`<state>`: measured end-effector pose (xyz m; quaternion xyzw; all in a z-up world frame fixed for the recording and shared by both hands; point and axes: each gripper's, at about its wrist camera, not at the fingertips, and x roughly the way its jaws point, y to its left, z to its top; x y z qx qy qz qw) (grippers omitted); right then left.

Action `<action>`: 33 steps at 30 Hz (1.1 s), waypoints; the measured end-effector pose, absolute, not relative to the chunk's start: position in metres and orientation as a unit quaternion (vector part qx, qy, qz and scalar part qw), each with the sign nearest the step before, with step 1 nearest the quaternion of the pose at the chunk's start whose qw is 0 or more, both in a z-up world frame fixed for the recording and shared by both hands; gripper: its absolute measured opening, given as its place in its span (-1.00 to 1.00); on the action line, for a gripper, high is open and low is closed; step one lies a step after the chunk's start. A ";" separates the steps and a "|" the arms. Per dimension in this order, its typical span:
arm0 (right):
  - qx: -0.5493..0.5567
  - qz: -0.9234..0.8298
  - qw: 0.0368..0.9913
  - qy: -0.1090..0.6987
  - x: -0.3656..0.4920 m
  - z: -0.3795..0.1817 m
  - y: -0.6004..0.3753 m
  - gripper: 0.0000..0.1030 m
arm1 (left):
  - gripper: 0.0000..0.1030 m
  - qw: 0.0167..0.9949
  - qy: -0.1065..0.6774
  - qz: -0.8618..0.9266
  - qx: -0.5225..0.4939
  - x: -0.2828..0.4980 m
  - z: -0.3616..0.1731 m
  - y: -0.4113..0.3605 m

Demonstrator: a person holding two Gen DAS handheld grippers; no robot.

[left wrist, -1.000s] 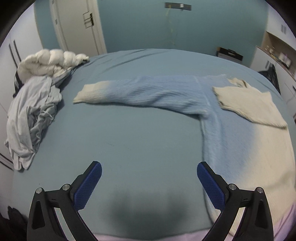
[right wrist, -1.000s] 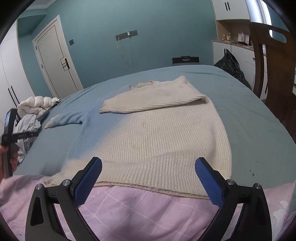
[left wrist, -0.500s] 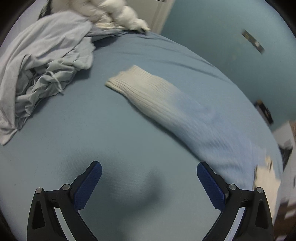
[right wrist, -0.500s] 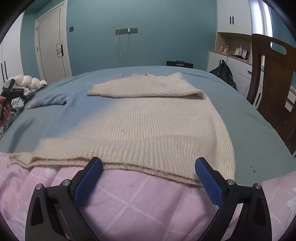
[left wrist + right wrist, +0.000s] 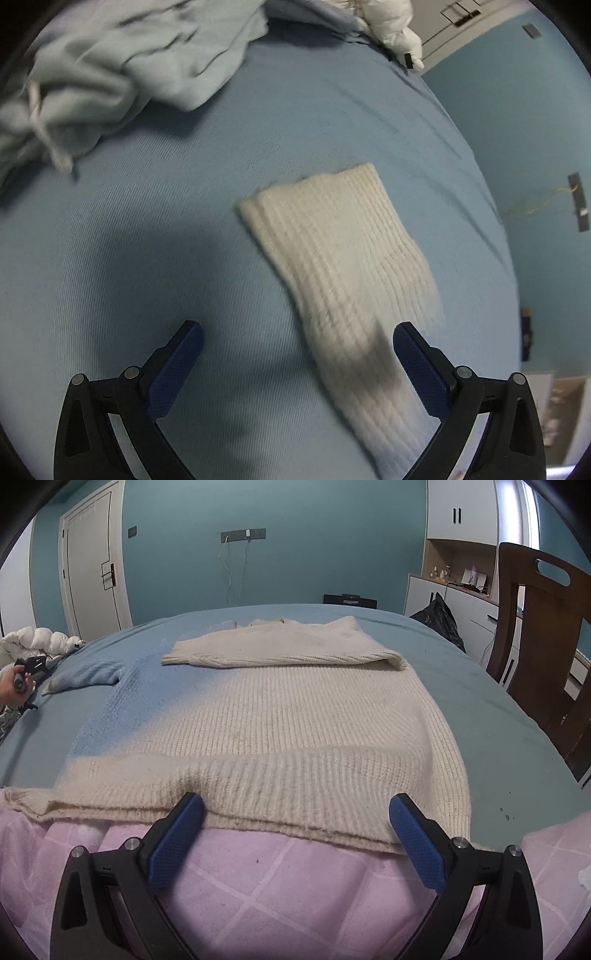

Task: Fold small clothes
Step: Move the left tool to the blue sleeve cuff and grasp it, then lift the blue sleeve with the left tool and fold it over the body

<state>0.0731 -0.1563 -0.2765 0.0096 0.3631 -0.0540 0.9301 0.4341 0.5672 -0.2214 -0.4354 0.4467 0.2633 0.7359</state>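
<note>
A cream and light-blue knit sweater (image 5: 295, 716) lies flat on the blue bed, its right sleeve (image 5: 280, 646) folded across the chest. Its left sleeve (image 5: 85, 674) stretches out to the left. In the left wrist view the cream cuff of that sleeve (image 5: 340, 251) lies just ahead of my open, empty left gripper (image 5: 295, 343), whose right finger hangs over the sleeve. My right gripper (image 5: 295, 812) is open and empty at the sweater's bottom hem (image 5: 258, 812), its fingertips at the hem edge.
A heap of grey clothes (image 5: 110, 66) and a white puffy jacket (image 5: 391, 22) lie beyond the cuff. A pink checked blanket (image 5: 258, 878) lies under the right gripper. A wooden chair (image 5: 535, 646) stands at the bed's right side.
My left gripper has moved out along the left sleeve and down close to its cream cuff. My right gripper has moved forward and lower to the bottom hem. Both stay open.
</note>
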 end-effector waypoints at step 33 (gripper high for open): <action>0.061 -0.034 0.944 0.323 0.052 -0.279 -0.172 0.92 | -0.75 0.876 0.435 0.039 -0.203 0.491 0.094 0.160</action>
